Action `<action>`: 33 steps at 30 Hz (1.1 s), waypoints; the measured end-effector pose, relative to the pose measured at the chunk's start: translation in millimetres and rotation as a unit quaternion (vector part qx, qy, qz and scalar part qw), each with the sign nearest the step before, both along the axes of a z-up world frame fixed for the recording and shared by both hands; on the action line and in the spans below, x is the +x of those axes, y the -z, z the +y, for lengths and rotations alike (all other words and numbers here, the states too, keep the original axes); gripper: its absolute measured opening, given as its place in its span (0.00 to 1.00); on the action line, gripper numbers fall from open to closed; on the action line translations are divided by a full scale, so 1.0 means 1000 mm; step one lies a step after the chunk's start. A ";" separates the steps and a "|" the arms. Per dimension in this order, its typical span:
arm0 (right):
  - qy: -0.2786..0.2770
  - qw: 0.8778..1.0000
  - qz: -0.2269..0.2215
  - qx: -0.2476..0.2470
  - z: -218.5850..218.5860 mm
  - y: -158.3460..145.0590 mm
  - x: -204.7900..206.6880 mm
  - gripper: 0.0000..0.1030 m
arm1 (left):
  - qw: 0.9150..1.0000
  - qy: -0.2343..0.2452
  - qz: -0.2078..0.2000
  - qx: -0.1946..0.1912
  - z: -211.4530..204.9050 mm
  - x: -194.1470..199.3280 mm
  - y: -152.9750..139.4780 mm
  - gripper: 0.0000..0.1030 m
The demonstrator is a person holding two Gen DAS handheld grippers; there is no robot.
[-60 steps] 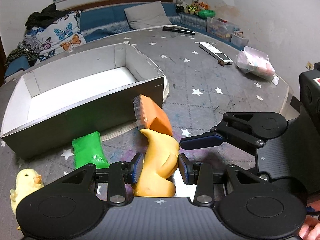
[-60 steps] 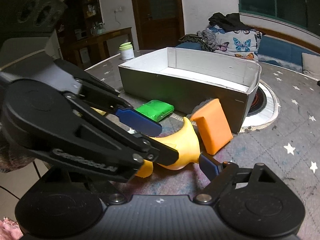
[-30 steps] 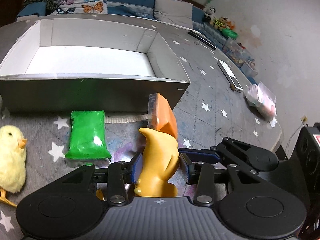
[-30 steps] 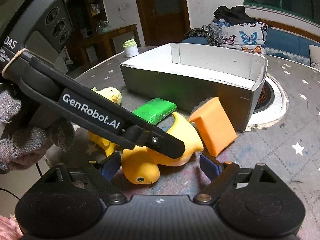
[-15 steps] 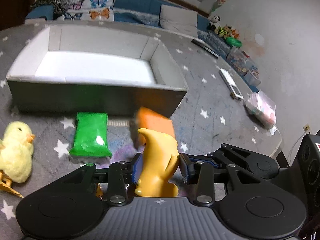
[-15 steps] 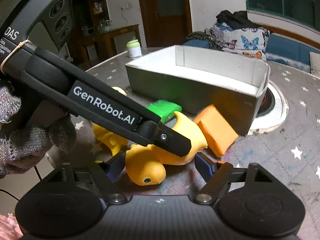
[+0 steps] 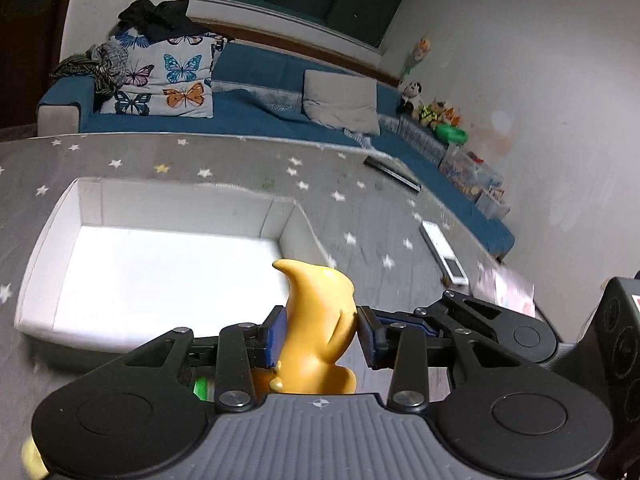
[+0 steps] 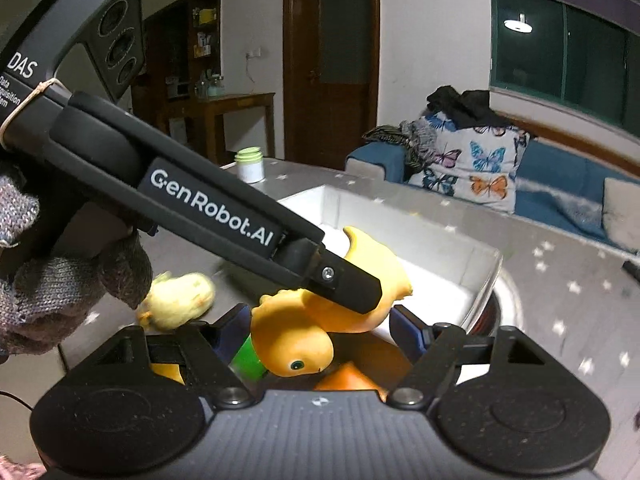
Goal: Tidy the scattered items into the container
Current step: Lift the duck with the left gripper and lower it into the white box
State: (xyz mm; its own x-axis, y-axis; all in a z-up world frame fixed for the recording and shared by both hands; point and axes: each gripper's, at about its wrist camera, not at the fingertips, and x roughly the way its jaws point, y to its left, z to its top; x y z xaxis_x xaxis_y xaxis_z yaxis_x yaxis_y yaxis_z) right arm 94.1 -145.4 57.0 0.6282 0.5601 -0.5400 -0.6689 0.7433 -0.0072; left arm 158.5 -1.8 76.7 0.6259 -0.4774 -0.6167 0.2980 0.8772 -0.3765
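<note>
Above the starry counter (image 7: 360, 216), the left claw (image 7: 320, 334), just tightened, grips the yellow duck (image 7: 320, 320); the right claw (image 8: 320, 332) straddles it, contact unclear; the box (image 7: 48, 240) lies at eleven o'clock.

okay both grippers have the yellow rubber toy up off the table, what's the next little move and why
Probably carry the yellow toy forward over the white box before letting go. The left gripper pinches its body, the right gripper brackets its head, and it hangs near the box's front wall, not yet over the bare floor.
</note>
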 end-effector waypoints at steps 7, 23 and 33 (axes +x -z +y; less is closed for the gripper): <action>0.002 1.000 0.007 -0.023 0.008 0.000 0.060 0.75 | 0.999 -0.002 0.033 -0.026 0.007 0.063 0.015 0.39; 0.014 0.995 0.060 -0.073 0.028 0.049 0.139 0.68 | 0.990 -0.009 0.125 -0.071 0.021 0.131 0.071 0.38; 0.028 0.994 0.060 -0.083 0.024 0.057 0.138 0.67 | 0.990 -0.003 0.128 -0.052 0.006 0.143 0.079 0.30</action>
State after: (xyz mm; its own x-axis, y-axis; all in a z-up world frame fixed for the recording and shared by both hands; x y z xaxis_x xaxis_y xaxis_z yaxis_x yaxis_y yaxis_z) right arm 231.7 -121.9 -0.1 0.5815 0.4218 -0.6956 -0.6292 0.7752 -0.0559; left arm 301.2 4.7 -2.6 0.4586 -0.5432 -0.7033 0.1771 0.8314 -0.5266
